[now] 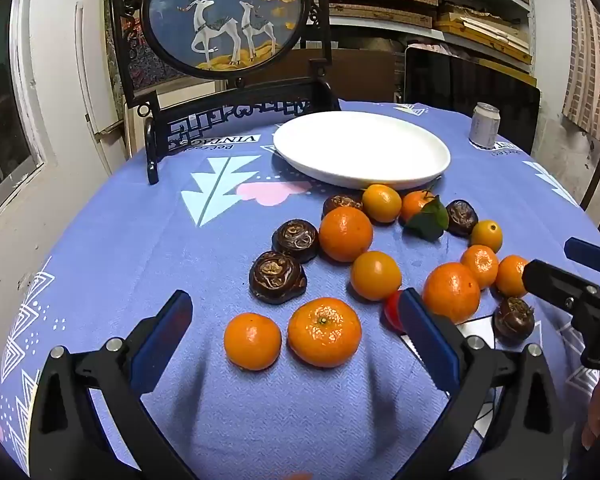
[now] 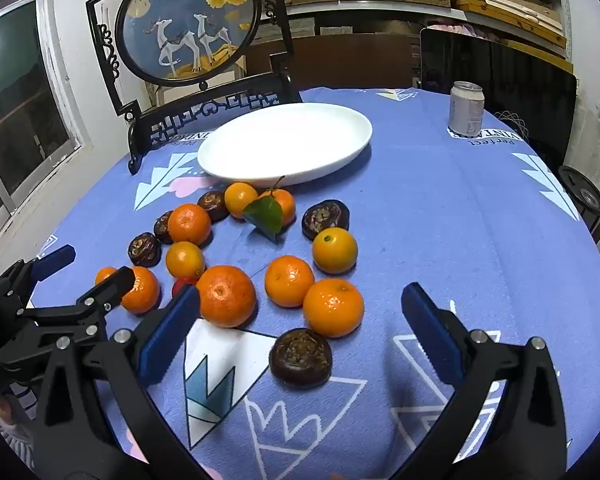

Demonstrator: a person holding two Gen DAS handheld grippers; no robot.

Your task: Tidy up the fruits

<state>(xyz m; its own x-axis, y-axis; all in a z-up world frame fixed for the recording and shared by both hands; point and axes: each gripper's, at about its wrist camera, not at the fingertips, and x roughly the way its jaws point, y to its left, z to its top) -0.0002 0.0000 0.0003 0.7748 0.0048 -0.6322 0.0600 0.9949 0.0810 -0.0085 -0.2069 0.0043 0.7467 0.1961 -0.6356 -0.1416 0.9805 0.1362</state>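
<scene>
Several oranges and dark brown wrinkled fruits lie scattered on the blue tablecloth in front of an empty white plate [image 1: 360, 146], also in the right wrist view [image 2: 288, 142]. My left gripper [image 1: 296, 320] is open and empty, with two oranges [image 1: 324, 332] [image 1: 253, 341] between its fingers. My right gripper [image 2: 300, 310] is open and empty, around an orange [image 2: 333, 307] and a dark fruit [image 2: 301, 358]. One orange carries a green leaf [image 2: 265, 213]. A small red fruit [image 1: 392, 310] is partly hidden behind the left gripper's right finger.
A black-framed deer screen [image 1: 224, 16] stands at the table's far left. A drink can [image 2: 465, 109] stands far right of the plate. A dark chair back [image 2: 500, 68] and shelves of boxes are behind the table.
</scene>
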